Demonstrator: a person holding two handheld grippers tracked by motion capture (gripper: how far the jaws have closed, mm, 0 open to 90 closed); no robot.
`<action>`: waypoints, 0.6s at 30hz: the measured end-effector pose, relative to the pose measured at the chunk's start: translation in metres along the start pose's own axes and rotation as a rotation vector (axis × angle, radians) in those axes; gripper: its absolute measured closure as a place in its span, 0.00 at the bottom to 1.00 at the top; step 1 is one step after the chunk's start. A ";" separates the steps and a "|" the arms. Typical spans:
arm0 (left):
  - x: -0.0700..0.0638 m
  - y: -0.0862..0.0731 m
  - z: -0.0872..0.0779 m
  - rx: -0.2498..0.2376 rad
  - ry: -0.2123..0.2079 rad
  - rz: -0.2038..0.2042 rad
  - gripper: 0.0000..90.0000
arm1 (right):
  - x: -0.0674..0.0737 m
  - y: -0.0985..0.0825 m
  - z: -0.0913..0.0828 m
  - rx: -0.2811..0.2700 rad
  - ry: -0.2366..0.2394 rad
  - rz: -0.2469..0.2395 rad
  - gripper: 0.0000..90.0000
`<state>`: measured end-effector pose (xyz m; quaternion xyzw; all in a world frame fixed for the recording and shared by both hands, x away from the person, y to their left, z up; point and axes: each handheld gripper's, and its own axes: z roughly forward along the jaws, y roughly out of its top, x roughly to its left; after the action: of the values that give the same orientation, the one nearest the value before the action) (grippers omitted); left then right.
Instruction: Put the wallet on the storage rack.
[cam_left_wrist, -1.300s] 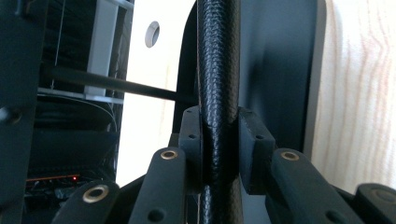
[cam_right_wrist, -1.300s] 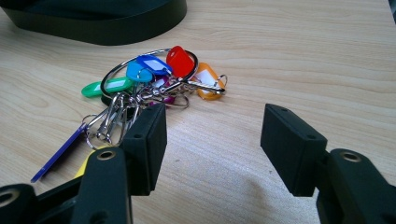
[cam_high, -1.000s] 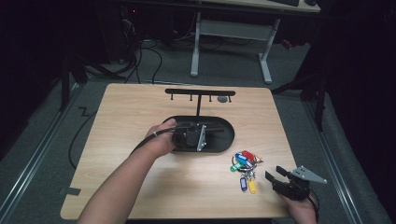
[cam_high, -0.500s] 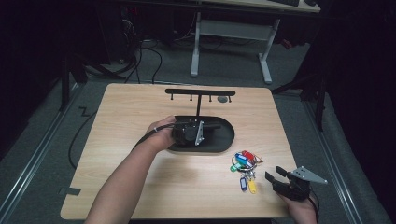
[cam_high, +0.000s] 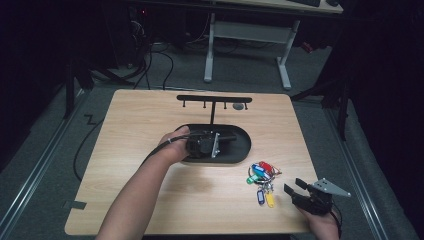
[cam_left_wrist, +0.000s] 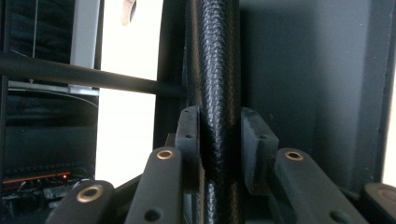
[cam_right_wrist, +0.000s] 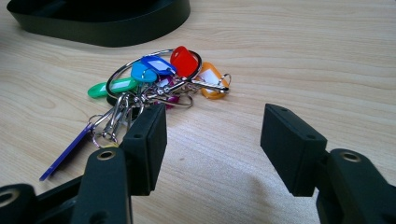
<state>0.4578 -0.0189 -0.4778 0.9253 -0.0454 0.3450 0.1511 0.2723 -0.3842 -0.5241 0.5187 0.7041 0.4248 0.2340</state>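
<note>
Dim room — grey floor (cam_high: 50, 145), white-legged desk (cam_high: 247, 32) behind.

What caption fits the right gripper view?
Open right gripper faces a bunch of colourful key tags on the wooden table.

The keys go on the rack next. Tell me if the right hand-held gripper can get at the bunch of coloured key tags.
Probably yes: the right hand-held gripper is open, and the bunch of coloured key tags lies just ahead on bare wooden tabletop.

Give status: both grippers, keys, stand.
Left gripper shut on stand post. Right gripper open, short of the keys, which lie on the table beside the stand base. Nothing between.
</note>
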 end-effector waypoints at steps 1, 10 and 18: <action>0.000 0.000 0.000 -0.001 -0.014 -0.010 0.77 | 0.000 0.000 0.000 0.000 0.000 -0.002 0.46; -0.006 -0.001 0.000 0.021 -0.064 -0.046 0.64 | 0.000 0.000 0.001 0.002 0.000 -0.002 0.46; -0.014 -0.010 -0.007 0.004 -0.075 -0.092 0.64 | 0.001 0.001 0.003 0.008 0.005 -0.014 0.46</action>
<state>0.4447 -0.0074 -0.4849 0.9390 -0.0077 0.3027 0.1633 0.2744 -0.3818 -0.5242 0.5135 0.7101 0.4216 0.2332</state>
